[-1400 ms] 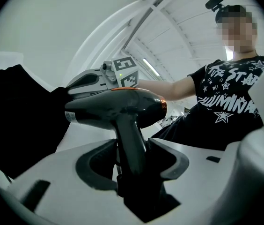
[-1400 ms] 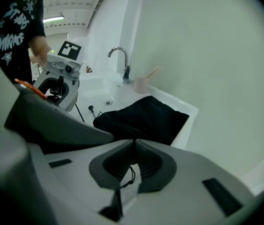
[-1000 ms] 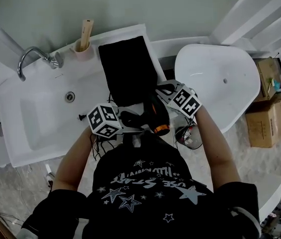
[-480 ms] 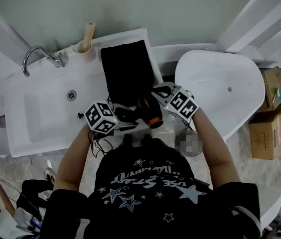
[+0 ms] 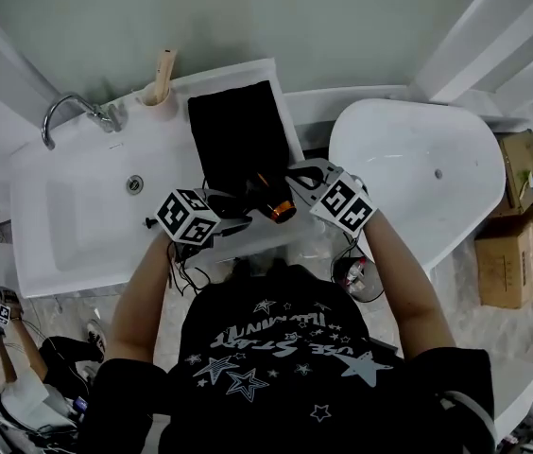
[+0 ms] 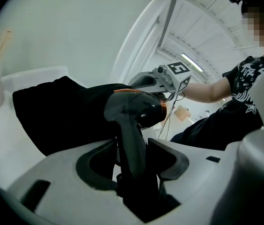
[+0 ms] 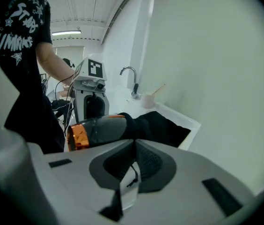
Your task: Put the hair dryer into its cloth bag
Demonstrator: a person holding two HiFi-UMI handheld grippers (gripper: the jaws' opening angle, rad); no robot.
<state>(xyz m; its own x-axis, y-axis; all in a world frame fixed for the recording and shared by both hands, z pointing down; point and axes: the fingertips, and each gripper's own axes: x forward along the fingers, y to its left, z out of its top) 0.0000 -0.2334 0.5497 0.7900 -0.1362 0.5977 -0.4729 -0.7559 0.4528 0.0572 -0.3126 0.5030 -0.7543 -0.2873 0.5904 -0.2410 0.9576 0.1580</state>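
Nearest is the person's black T-shirt (image 5: 276, 348), printed with white stars and white lettering. It stands upside down in the head view and only "STAR" can be partly made out. Each gripper carries a cube of black-and-white square markers with no words on them.

Just in front of the shirt, at the near right corner of the washbasin (image 5: 30, 206), the left gripper (image 6: 132, 144) is clamped on the dark handle of the hair dryer (image 6: 136, 109), one jaw on each side of it. The dryer's barrel lies across the counter. Its orange-ringed end points toward the person, and its far end is covered by the mouth of the cloth bag (image 5: 243, 135).

The right gripper (image 7: 134, 144) is at the bag's mouth, on the side away from the basin, with its jaws together. A thin black cord hangs under them. Whether they pinch the bag's hem cannot be told.

The black bag lies flat on the counter to the right of the basin and runs back toward the wall.

At the basin's back edge stand a pale cup (image 5: 158, 97) holding a wooden stick (image 5: 163, 69) and a chrome faucet (image 5: 73, 112).

Right of the basin is a white bathtub (image 5: 418, 168), and past it are cardboard boxes (image 5: 512, 244), their print too small to read.
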